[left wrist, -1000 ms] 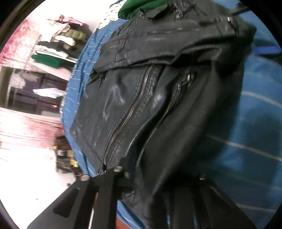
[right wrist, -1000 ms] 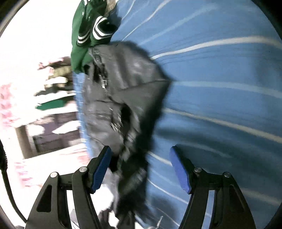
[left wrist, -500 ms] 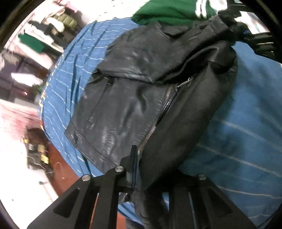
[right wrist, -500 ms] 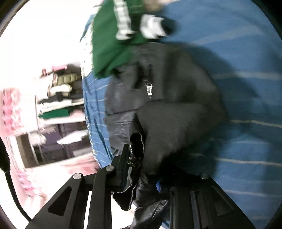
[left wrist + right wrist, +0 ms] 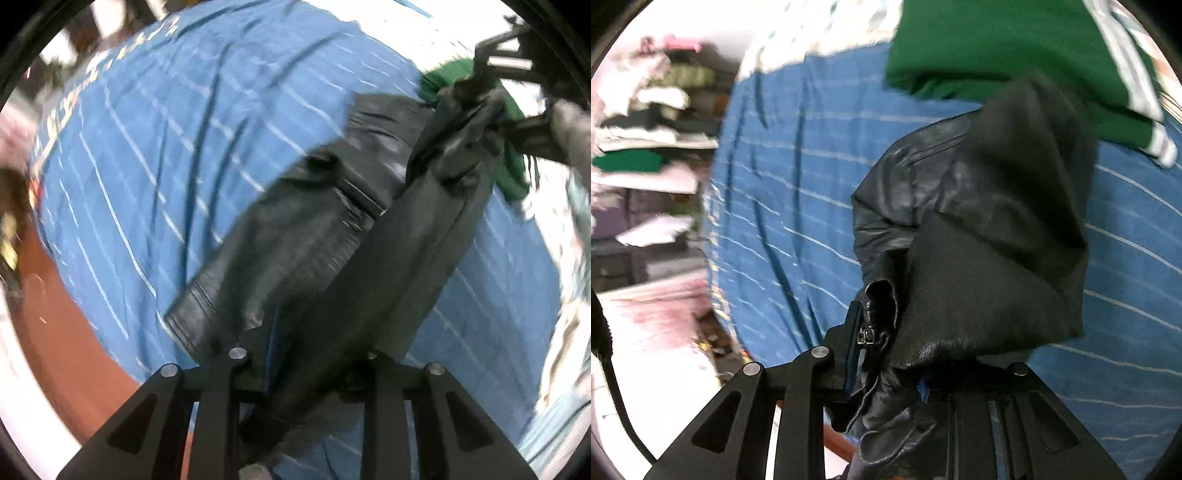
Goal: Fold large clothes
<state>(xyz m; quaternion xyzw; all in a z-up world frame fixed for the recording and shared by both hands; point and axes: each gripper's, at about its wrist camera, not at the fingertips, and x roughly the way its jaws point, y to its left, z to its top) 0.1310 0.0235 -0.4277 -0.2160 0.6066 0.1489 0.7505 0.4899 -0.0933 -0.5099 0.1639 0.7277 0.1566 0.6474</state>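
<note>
Left wrist view: left tongs (image 5: 306, 354) and right tongs (image 5: 886, 350) each clamp the black jacket (image 5: 295, 236).

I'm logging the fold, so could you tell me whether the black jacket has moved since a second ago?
Yes. The black jacket has been lifted off the blue bedsheet toward the green garment.

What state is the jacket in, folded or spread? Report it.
Partly folded, not flat. The jacket is doubled over and bunched, one edge lifted off the bed between both grippers' fingers, left and right.
</note>
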